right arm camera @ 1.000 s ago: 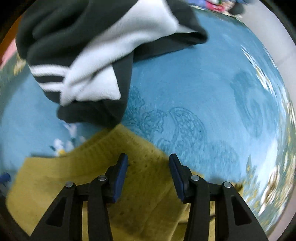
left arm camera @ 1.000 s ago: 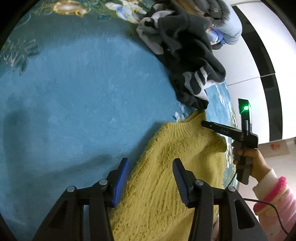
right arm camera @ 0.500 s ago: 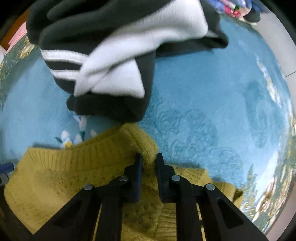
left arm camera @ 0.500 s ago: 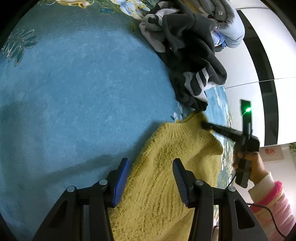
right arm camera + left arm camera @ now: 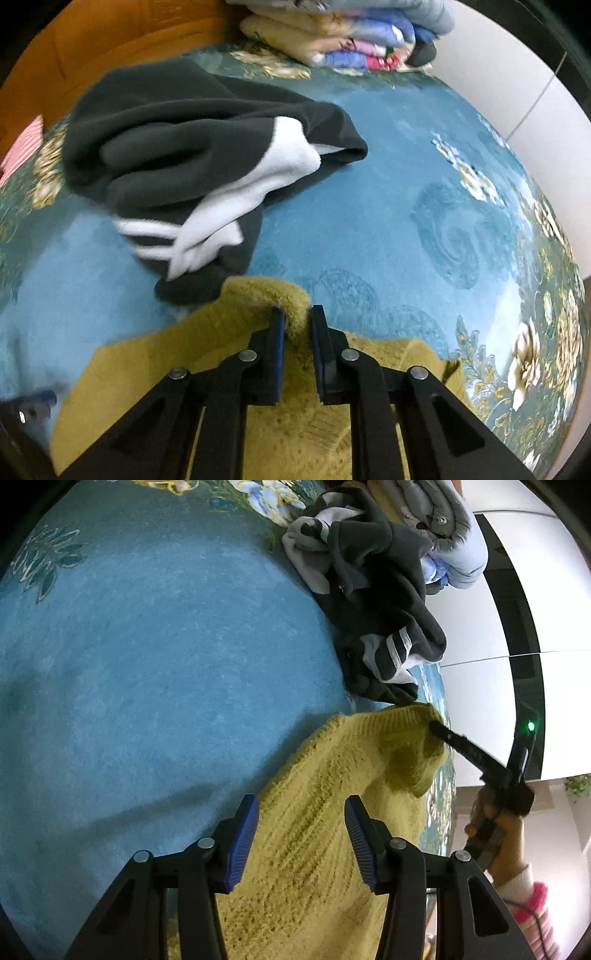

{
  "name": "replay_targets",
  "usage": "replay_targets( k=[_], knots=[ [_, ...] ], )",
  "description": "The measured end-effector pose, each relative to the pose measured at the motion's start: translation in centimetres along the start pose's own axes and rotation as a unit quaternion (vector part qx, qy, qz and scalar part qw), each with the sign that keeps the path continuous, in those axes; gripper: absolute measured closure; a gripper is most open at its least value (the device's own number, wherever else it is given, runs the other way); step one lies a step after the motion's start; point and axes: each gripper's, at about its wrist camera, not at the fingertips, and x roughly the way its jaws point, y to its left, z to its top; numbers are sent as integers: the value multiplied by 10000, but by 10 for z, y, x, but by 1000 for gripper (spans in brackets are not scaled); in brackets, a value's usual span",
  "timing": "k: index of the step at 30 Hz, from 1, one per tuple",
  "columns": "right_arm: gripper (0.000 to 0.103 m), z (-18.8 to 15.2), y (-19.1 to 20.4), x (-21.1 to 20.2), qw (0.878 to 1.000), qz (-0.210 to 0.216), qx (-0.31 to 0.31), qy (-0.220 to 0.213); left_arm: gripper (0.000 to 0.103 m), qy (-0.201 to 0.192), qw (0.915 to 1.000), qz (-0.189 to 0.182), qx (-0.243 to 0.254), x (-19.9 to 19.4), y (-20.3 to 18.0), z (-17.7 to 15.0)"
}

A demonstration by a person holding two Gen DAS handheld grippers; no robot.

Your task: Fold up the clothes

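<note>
The right gripper (image 5: 297, 328) has its blue-padded fingers pressed on a raised fold at the ribbed collar edge of the mustard-yellow knitted sweater (image 5: 207, 387), lifting it a little off the blue floral bedspread (image 5: 388, 221). The left gripper (image 5: 299, 842) stands spread wide above the sweater's (image 5: 332, 849) near body (pinching nothing). Just beyond the collar lies a crumpled dark grey fleece garment with white stripes (image 5: 192, 147). Far behind it sits a stack of folded quilts (image 5: 340, 33).
</note>
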Motion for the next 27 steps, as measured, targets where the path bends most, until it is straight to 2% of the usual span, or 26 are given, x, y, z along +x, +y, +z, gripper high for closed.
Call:
replay_targets(
  k=[1, 5, 7, 10, 13, 17, 19, 20, 21, 23, 24, 25, 27],
  knots=[
    [76, -5, -4, -4, 10000, 38, 69, -52, 51, 9, 10000, 2, 21, -1, -1, 0],
    [69, -32, -35, -26, 9967, 219, 729, -300, 49, -5, 10000, -24, 47, -6, -2, 0],
    [56, -46, -60, -32, 9918, 262, 1188, -380, 48, 28, 10000, -59, -60, -6, 1, 1],
    [55, -74, -112, -27, 9828, -54, 1830, -242, 48, 62, 9999, -71, -52, -3, 0, 0],
    [54, -105, -163, -21, 9665, -452, 2525, 69, 48, 107, 9999, -22, 72, 2, -4, -1],
    [52, -160, -213, 3, 9303, -314, 3574, 758, 48, 201, 9997, 76, 149, 10, -8, -2],
    [51, -170, -222, 6, 9203, -219, 3845, 689, 48, 201, 9996, 86, 157, 10, -8, -3],
    [49, -173, -225, 7, 9166, -178, 3946, 628, 48, 197, 9996, 101, 164, 10, -9, -3],
    [42, -176, -228, 8, 9127, -137, 4045, 566, 48, 195, 9996, 113, 168, 10, -9, -3],
    [41, -181, -235, 10, 9044, -56, 4243, 442, 48, 200, 9995, 142, 182, 10, -9, -3],
    [41, -178, -235, 9, 9077, -94, 4175, 412, 48, 206, 9995, 163, 194, 11, -10, -3],
    [41, -170, -234, 8, 9160, -188, 3986, 406, 48, 213, 9994, 183, 207, 11, -10, -4],
    [41, -148, -223, 9, 9457, -360, 3179, 579, 48, 217, 9993, 193, 239, 12, -10, -3]
  ],
)
